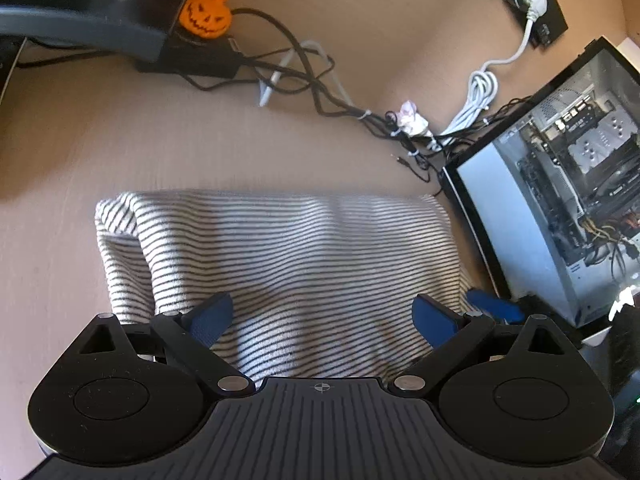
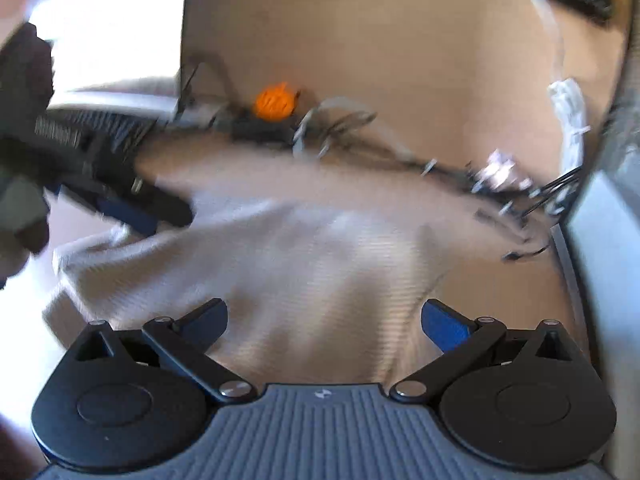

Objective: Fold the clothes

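A white garment with thin dark stripes (image 1: 288, 256) lies folded into a rough rectangle on the tan table (image 1: 120, 140). My left gripper (image 1: 323, 320) hangs over its near edge, open, blue pads wide apart and only cloth below them. A blue finger of the right gripper (image 1: 494, 306) shows at the garment's right edge. The right wrist view is motion-blurred. There the garment (image 2: 300, 272) spreads below my right gripper (image 2: 326, 322), which is open and holds nothing. The left gripper (image 2: 132, 212) shows at the cloth's far left corner.
An orange pumpkin figure (image 1: 205, 14) sits on a black box at the back. A tangle of black cables (image 1: 320, 92) and a coiled white cord (image 1: 480, 92) run behind the garment. A glass-sided computer case (image 1: 560, 184) stands close on the right.
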`<state>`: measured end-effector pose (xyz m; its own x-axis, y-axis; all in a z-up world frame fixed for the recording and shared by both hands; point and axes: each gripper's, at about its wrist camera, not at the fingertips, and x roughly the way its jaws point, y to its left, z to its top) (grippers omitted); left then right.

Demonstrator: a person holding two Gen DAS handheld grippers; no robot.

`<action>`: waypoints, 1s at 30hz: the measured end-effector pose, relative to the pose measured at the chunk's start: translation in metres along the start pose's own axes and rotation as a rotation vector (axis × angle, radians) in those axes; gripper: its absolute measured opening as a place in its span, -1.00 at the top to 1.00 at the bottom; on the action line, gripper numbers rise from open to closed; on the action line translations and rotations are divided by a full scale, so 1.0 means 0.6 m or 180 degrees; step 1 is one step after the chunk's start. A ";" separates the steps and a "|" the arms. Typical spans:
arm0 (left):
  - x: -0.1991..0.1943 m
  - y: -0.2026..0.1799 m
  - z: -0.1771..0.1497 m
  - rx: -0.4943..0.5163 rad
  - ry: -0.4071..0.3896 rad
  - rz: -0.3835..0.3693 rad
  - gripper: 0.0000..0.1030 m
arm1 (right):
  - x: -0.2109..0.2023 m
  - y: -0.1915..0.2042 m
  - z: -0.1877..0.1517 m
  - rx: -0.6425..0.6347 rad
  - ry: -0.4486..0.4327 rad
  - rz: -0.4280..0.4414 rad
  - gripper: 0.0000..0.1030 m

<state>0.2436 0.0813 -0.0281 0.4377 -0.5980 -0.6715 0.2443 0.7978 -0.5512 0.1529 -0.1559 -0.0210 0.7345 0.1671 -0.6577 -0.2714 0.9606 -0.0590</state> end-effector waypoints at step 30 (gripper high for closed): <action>0.005 0.019 -0.015 0.0010 0.0028 0.0214 -0.92 | 0.099 0.001 0.033 -0.0690 0.0095 -0.1071 -1.00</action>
<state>0.2400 0.0880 -0.0410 0.4456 -0.5435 -0.7113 0.2174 0.8365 -0.5030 0.2087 -0.1413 -0.0454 0.7872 -0.1584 -0.5960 -0.1461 0.8910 -0.4298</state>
